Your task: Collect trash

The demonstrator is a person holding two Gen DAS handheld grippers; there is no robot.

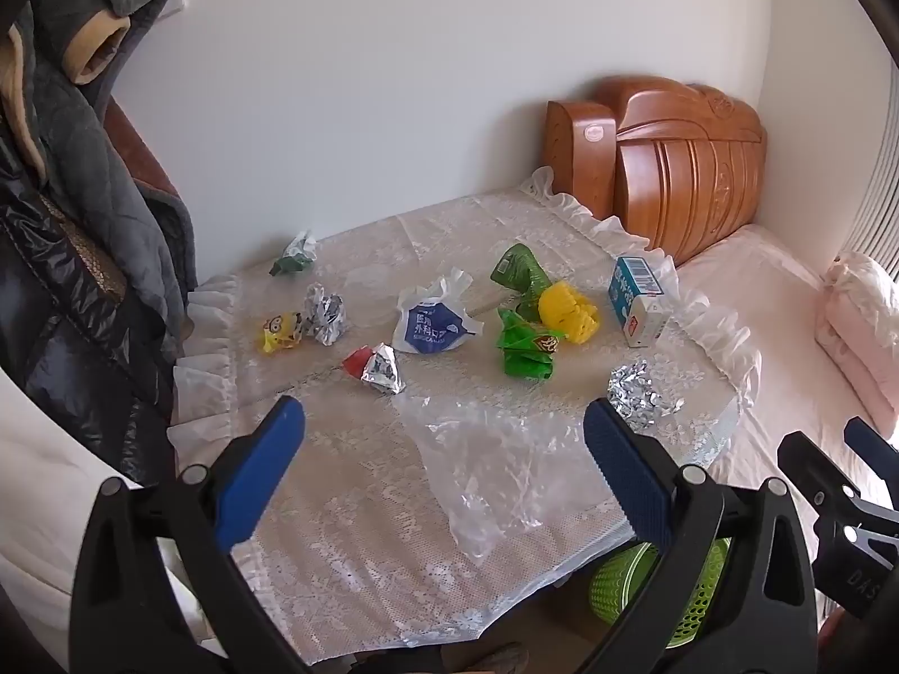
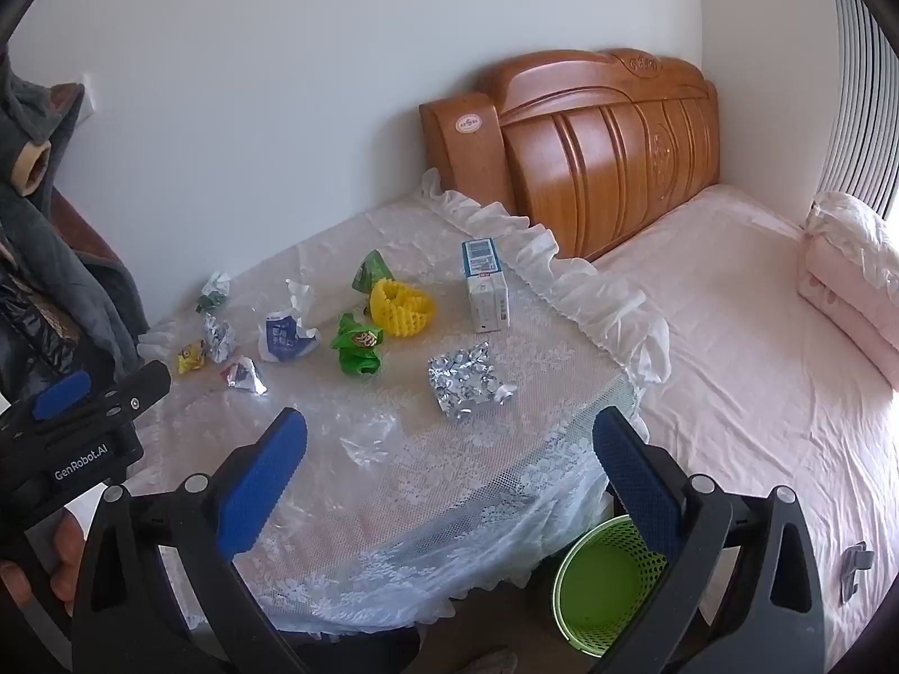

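Trash lies scattered on a lace-covered table point(image 1: 348, 533) point(image 2: 404, 483): a clear plastic bag point(image 1: 483, 466) point(image 2: 368, 438), crumpled foil point(image 1: 640, 396) point(image 2: 463, 379), a green wrapper point(image 1: 525, 345) point(image 2: 357, 345), yellow foam netting point(image 1: 567, 312) point(image 2: 402, 306), a blue-white pouch point(image 1: 430, 326) point(image 2: 284, 337), a carton point(image 1: 638, 300) point(image 2: 484, 292) and small foil wrappers point(image 1: 382, 373) point(image 2: 244, 376). A green mesh bin point(image 2: 607, 590) point(image 1: 657, 590) stands on the floor by the table. My left gripper point(image 1: 444, 438) is open above the plastic bag. My right gripper point(image 2: 449, 449) is open and empty above the table's near edge.
A bed with a pink sheet point(image 2: 758, 348) and wooden headboard point(image 2: 595, 151) lies to the right, with a folded quilt point(image 2: 854, 281). Coats point(image 1: 67, 224) hang at the left. A white wall point(image 2: 281, 84) stands behind the table.
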